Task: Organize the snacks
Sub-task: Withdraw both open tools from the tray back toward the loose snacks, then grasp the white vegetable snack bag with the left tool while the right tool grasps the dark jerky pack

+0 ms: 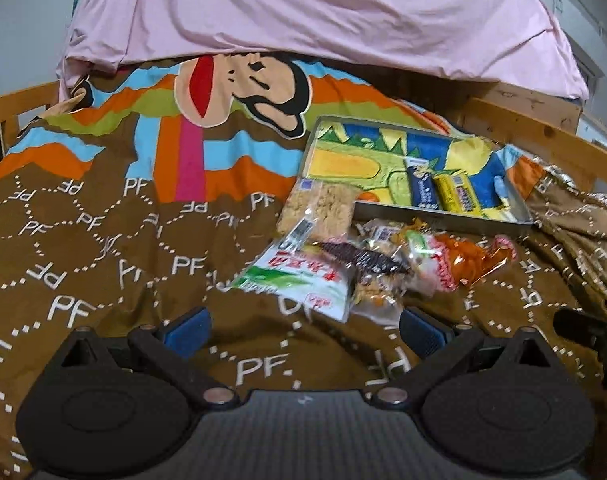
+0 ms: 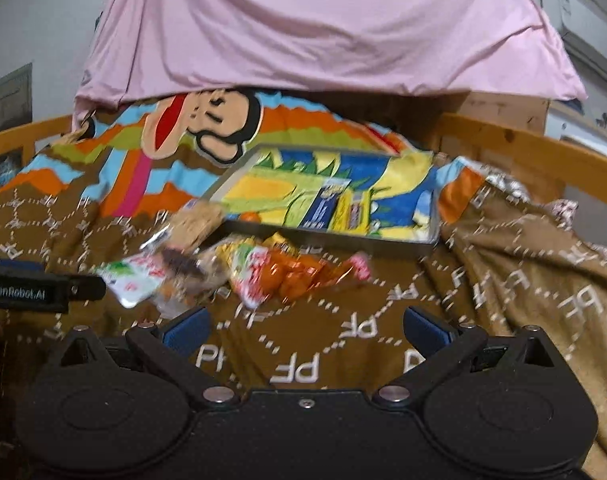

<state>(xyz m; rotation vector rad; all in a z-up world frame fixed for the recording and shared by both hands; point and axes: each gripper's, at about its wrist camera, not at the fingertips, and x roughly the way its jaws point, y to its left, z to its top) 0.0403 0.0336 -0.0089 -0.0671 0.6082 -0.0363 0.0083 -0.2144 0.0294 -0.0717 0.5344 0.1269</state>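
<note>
- On the brown quilt with the white "PF" lettering, my left gripper hovers low with its jaws spread wide, nothing between the blue pads.
- My right gripper hangs over the same quilt, jaws likewise wide apart and empty; its view is somewhat blurred.
- Just ahead of my left gripper lies a heap of loose snacks: a white packet with green and red print is nearest, almost at the right-hand pad.
- A clear-wrapped slab of pale crispy rice cake lies at the back of the heap, its far corner touching the tray's near-left corner.
- A dark cone-shaped snack lies across the middle of the heap, on top of other clear wrappers.
- An orange snack bag with a pink frilled end lies at the heap's right side, just in front of the tray.
- The metal tray sits beyond the heap, lined with a bright cartoon print.
- Inside the tray, a dark blue bar and a yellow bar lie side by side near the front wall, touching or nearly so.
- A pink sheet hangs behind the quilt, and a wooden bed rail runs past the tray on the right.
- From the right wrist view, my left gripper's black body shows at the left edge, near the white packet.
</note>
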